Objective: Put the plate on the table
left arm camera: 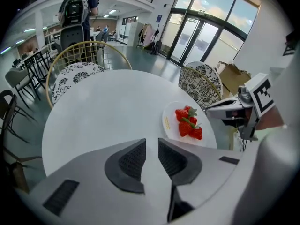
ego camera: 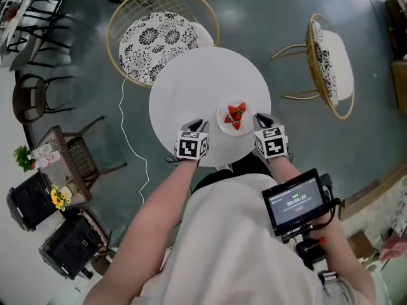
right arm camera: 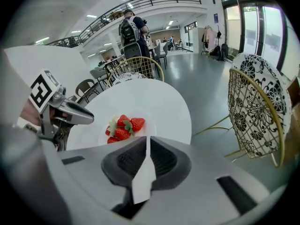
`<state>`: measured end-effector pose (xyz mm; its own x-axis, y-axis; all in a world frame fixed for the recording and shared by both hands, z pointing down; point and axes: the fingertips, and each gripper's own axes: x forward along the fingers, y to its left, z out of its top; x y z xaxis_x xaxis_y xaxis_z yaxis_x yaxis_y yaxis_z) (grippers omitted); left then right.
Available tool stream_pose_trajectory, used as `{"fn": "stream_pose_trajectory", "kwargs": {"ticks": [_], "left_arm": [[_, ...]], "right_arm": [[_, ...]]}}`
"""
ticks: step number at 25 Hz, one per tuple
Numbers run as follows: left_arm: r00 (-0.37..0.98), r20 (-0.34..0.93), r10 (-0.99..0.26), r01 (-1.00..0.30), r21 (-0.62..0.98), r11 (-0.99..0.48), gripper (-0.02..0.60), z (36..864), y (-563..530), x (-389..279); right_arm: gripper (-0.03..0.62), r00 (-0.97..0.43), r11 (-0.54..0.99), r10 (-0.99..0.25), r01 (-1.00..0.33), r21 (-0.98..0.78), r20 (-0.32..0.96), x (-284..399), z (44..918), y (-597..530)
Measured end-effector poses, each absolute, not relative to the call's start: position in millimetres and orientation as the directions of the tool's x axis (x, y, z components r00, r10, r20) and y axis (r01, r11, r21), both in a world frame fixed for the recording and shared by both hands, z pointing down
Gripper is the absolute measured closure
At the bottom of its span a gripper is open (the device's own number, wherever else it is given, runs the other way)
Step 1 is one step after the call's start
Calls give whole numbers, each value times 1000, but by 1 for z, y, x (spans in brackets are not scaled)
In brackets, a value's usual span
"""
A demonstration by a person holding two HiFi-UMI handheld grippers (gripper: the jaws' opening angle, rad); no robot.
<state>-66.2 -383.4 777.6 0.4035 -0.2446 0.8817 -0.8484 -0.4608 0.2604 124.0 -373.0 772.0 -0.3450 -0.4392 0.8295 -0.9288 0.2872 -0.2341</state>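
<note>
- Item, surface (ego camera: 191,84): we log one round white top. The person stands at its near edge.
- Item, plate (ego camera: 221,110): small, white and round. It sits over the near right part of the surface, close to the edge. We cannot tell from any view whether its underside rests on the surface.
- Item, strawberries (ego camera: 236,115): a small heap of red fruit with green caps, in the middle of the plate.
- Item, right hand-held gripper (ego camera: 262,118): we find it just right of the plate and pointing away from the person. In the right gripper view its two dark pads are pressed onto a thin white edge, the plate's near rim. Its marker cube (ego camera: 272,143) faces up.
- Item, left hand-held gripper (ego camera: 196,124): it lies just left of the plate and does not touch it. It runs parallel to the right one, over the near edge of the surface. In the left gripper view the jaws stand a narrow gap apart, with only the bare surface showing between them.
- Item, left forearm (ego camera: 159,215): bare and stretched forward from the body to its gripper.
- Item, right forearm (ego camera: 299,170): also reached forward, partly covered by a small monitor (ego camera: 297,199) at chest level.
- Item, wire chair (ego camera: 159,33): gold frame with a patterned cushion, at the far side of the surface.
- Item, second chair (ego camera: 331,62): same make, well apart to the right.
</note>
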Motion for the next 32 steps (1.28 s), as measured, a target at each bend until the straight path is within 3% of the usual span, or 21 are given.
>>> {"fn": "stream_pose_trajectory", "kwargs": {"ticks": [5, 6, 8, 14, 19, 24, 32], "left_arm": [[426, 864, -268, -843, 272, -463, 503, 759, -362, -84], [437, 859, -266, -839, 282, -466, 505, 756, -354, -85], [455, 846, -277, -838, 302, -455, 543, 748, -340, -92], [490, 806, -331, -843, 342, -415, 577, 726, -305, -116], [594, 727, -344, -786, 434, -440, 577, 701, -279, -116], [702, 639, -316, -693, 510, -509, 577, 672, -248, -107], [717, 586, -377, -687, 506, -521, 577, 651, -212, -116]], "right_arm": [[565, -372, 278, -455, -922, -268, 809, 117, 761, -360], [589, -380, 281, -458, -920, -275, 804, 116, 757, -356], [589, -401, 296, -465, -911, -288, 789, 109, 747, -349], [591, -472, 316, -515, -881, -353, 716, 84, 708, -325], [591, -552, 194, -561, -812, -550, 617, 73, 678, -297], [591, -572, 239, -567, -803, -546, 593, 62, 661, -269], [591, -614, 288, -572, -771, -568, 543, 42, 636, -234]]}}
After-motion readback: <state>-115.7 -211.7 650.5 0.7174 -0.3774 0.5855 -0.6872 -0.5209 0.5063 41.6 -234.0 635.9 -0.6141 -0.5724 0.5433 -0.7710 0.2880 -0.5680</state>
